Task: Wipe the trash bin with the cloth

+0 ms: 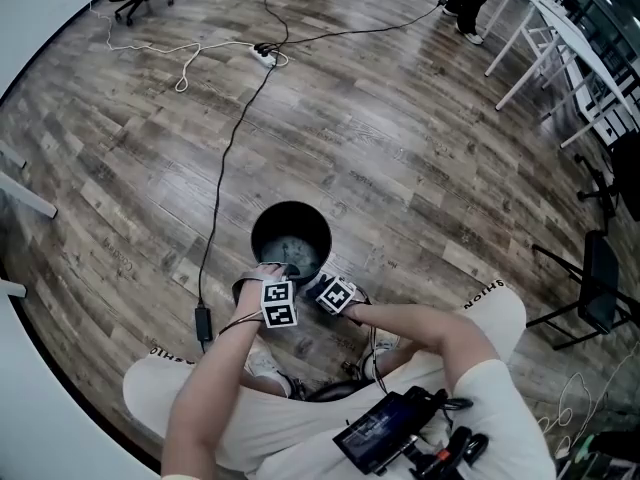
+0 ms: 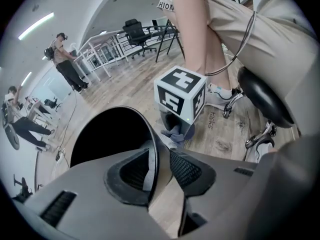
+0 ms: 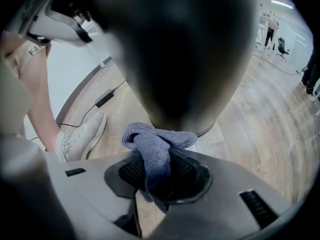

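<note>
Right claw (image 3: 160, 158) tight on the cloth (image 3: 155, 140); left claw (image 2: 162, 158) slightly spread astride rim of trash bin (image 2: 115, 129)

**Jaws covered from above, bin blurred at close range**

In the head view the jaws of the left tool (image 1: 271, 274) and the right tool (image 1: 318, 284) were covered by their marker cubes (image 1: 279, 303), and a pale patch (image 1: 292, 249) at the bottom of the trash bin (image 1: 254, 240) could not be identified. In the right gripper view the bin was blurred and cut off by the upper edge. In the left gripper view its inside was lost in shadow, and only a fold of the cloth (image 2: 175, 132) was shown beneath the other tool's cube.
</note>
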The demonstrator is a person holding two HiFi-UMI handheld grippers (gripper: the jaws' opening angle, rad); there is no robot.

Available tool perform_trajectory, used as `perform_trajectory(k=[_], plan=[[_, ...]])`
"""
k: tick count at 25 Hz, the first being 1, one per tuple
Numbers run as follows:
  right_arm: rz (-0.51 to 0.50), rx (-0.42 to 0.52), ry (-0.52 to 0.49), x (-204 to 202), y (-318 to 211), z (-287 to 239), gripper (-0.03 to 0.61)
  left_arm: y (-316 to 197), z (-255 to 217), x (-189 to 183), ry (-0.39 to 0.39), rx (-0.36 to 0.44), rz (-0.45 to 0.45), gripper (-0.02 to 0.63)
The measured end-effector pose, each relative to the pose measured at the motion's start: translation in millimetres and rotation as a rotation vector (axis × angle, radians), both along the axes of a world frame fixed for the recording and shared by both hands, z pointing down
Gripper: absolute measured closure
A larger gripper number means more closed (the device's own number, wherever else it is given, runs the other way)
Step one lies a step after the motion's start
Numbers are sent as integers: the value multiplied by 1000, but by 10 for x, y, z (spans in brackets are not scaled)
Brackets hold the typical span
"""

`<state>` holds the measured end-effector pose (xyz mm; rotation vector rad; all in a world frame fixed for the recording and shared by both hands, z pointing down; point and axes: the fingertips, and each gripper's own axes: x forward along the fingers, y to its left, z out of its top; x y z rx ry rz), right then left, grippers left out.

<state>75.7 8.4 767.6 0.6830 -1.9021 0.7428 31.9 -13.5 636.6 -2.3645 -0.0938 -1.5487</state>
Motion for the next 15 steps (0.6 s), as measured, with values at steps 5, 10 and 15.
perform_trajectory(k=[5, 10, 15], plan=[[60, 22, -95, -67, -71, -672, 472, -26, -119, -2, -6, 16, 7, 454], [37, 54, -110, -6, -11, -1202, 472, 71, -7, -130, -68, 26, 68, 449], [5, 70, -130, -31, 103, -1501, 472, 2, 43, -267, -96, 34, 48, 449]])
